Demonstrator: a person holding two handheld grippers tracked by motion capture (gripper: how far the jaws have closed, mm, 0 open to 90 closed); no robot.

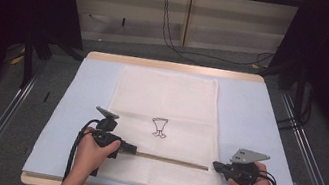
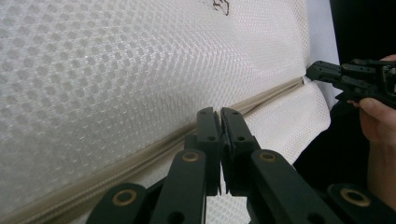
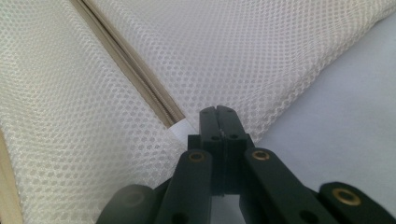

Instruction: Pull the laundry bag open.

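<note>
Mesh bag (image 1: 162, 122) was laid flat on tabletop (image 1: 259, 118). Left tongs (image 1: 131, 150) were clenched on zipper (image 1: 166, 160) at 7 o'clock. Right tongs (image 1: 215, 166) were clenched on the bag's edge at 5 o'clock.

Black hand-held gripper (image 1: 128, 148) with brass-looking pivots, apparently matte.

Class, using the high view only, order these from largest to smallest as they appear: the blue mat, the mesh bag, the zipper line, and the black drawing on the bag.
1. Blue mat
2. Mesh bag, lying on the mat
3. Zipper, a thin line across most of the bag's width
4. Drawing, clearly the smallest
</note>
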